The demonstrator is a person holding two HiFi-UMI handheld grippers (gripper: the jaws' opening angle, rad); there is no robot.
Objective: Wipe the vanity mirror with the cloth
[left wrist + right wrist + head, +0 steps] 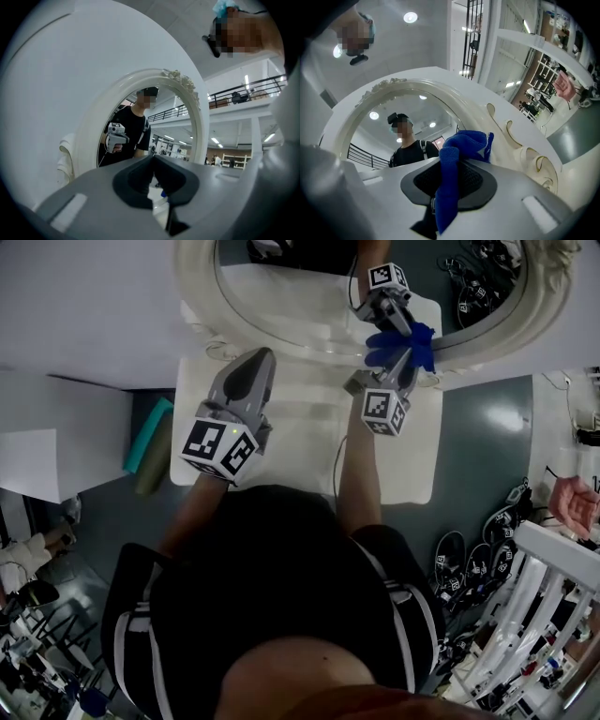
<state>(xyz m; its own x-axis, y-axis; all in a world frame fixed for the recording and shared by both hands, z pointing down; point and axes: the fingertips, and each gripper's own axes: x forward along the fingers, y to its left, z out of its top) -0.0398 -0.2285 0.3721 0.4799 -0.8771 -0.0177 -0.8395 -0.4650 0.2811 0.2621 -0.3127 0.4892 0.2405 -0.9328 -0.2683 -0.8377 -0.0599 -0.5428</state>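
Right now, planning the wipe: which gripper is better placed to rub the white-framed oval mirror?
Right: the right gripper is shut on the blue fabric cloth at the mirror; the left gripper is shut, empty.

Grey-green floor (487, 427), white tabletop (412, 470), white shelving (561, 551), round ceiling lights (410, 17) overhead.

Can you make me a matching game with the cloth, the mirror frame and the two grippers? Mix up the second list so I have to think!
Things:
1. cloth
2. mirror frame
3. left gripper
4. right gripper

Descriptions:
A. shut, with nothing between its jaws
B. blue
C. white
D. pinching the cloth

Pairs: 1-B, 2-C, 3-A, 4-D.
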